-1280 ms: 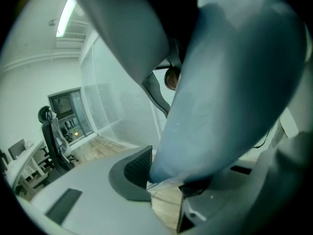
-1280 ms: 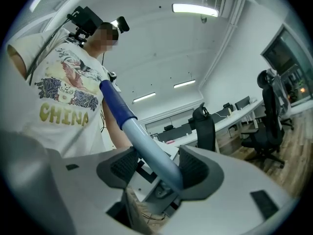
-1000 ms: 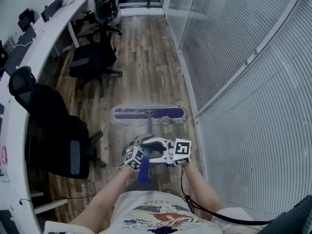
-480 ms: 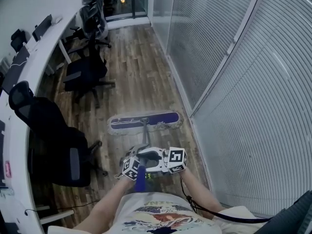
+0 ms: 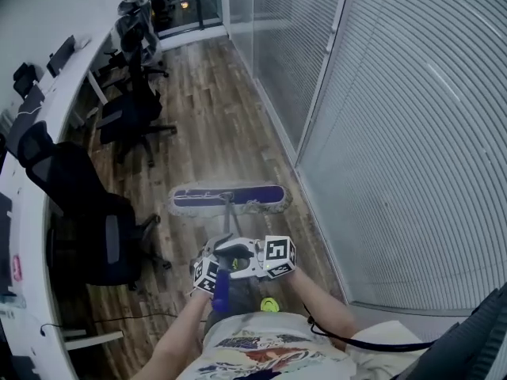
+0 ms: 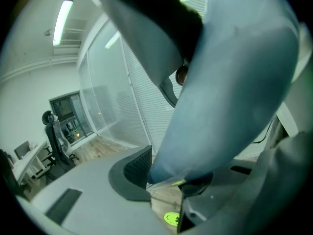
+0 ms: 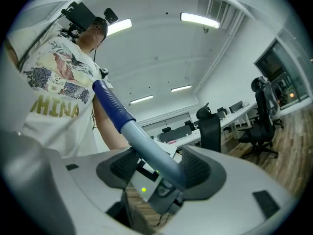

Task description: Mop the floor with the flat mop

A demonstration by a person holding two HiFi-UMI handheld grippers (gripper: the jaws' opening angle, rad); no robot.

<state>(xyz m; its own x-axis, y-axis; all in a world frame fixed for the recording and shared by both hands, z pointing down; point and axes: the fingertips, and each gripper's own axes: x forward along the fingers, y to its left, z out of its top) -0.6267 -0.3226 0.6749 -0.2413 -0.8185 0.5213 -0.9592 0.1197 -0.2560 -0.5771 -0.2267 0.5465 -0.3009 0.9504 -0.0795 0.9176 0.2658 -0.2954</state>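
Wood floor (image 5: 214,109) under flat mop (image 5: 226,199); left tongs (image 6: 166,177) and right tongs (image 7: 159,168) both clamped on its pole (image 7: 146,146).

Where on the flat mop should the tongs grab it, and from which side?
Grip the mop handle high up, just below its blue sleeve, closing on it from the sides. It's a slim round pole leaning back from the mop head, so a high hold likely steers best. The left tongs and right tongs clamp it there.
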